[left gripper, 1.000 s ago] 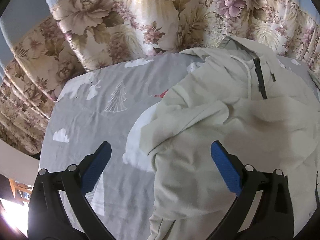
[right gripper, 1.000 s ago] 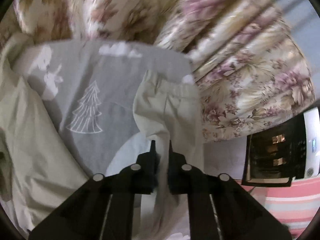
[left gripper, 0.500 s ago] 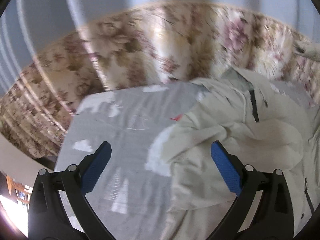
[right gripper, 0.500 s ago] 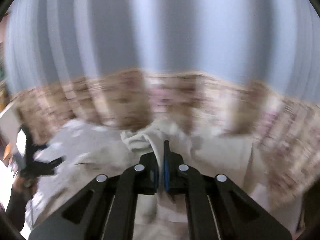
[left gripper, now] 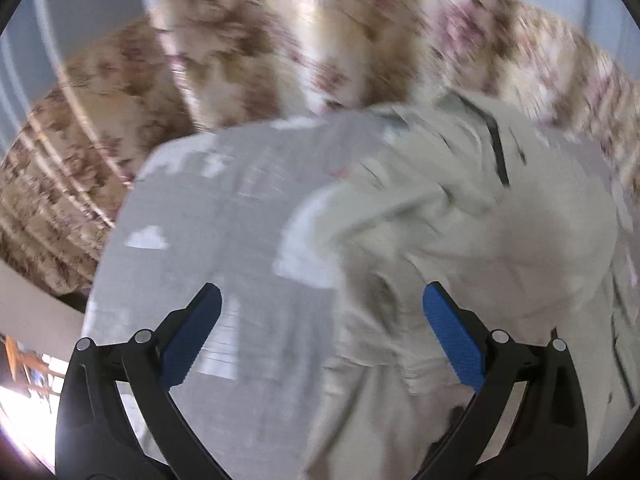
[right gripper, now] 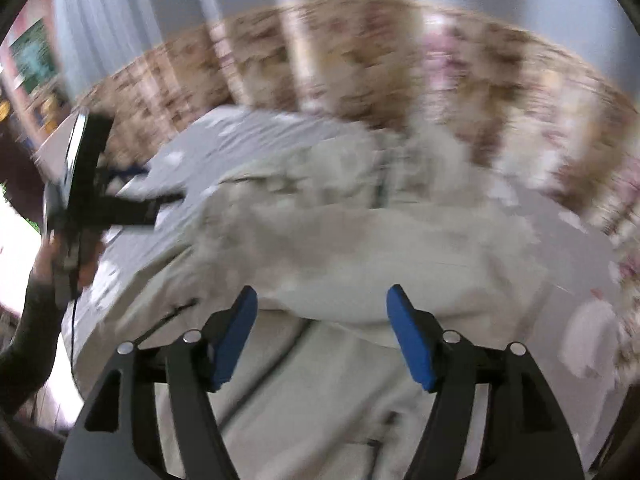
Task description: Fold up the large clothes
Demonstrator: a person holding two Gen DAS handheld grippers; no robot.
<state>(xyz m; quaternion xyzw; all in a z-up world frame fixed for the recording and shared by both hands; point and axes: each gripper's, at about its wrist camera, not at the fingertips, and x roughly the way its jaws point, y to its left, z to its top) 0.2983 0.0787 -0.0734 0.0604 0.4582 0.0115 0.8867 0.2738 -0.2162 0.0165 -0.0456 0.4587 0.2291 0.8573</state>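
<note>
A large cream hooded jacket with a dark zip lies crumpled on a grey printed bedsheet. My left gripper is open and empty above the jacket's left edge. In the right wrist view the jacket fills the middle, with one layer lying folded over the body. My right gripper is open and empty just above it. The left gripper and the hand holding it show at the left of that view. Both views are blurred.
Floral curtains hang behind the bed, and they also show in the right wrist view. The grey sheet reaches to the far left of the bed. A bright floor area lies beyond the bed's left edge.
My right gripper was shut on a part of the jacket, swung it over onto the body and has opened, letting it go. My left gripper stayed open and shifted slightly.
</note>
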